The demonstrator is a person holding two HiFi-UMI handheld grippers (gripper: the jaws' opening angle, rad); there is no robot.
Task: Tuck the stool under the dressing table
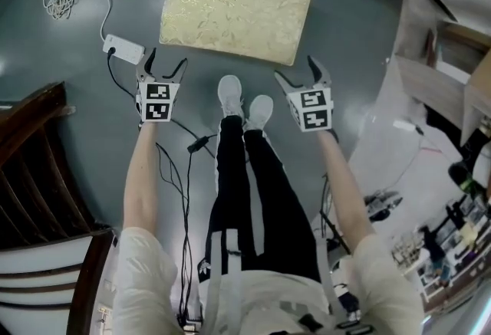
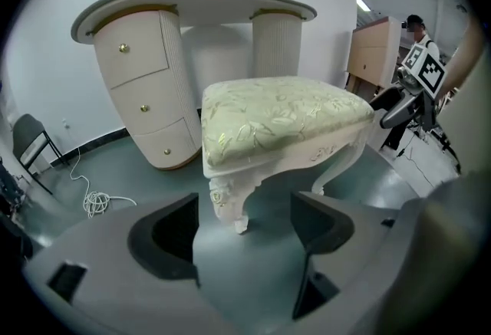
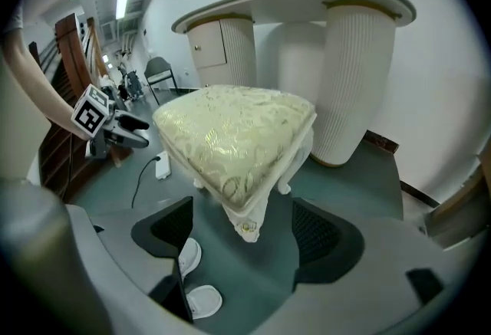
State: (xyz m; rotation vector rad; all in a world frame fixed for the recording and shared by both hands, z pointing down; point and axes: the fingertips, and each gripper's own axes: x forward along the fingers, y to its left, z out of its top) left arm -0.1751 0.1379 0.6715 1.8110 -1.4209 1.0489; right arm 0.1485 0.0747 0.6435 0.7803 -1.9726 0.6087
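Observation:
The stool has a pale gold patterned cushion and white carved legs; it stands on the grey floor just ahead of the person's white shoes. Its near-left corner faces my left gripper, its near-right corner my right one. The cream dressing table with drawers and fluted pedestals stands behind it against the wall. My left gripper is open, short of the stool's left front corner. My right gripper is open too, just off the right front corner. Neither touches the stool.
A white power strip with a coiled cord lies on the floor left of the stool. Black cables trail by my left arm. A dark wooden chair stands at the left; cluttered shelves line the right.

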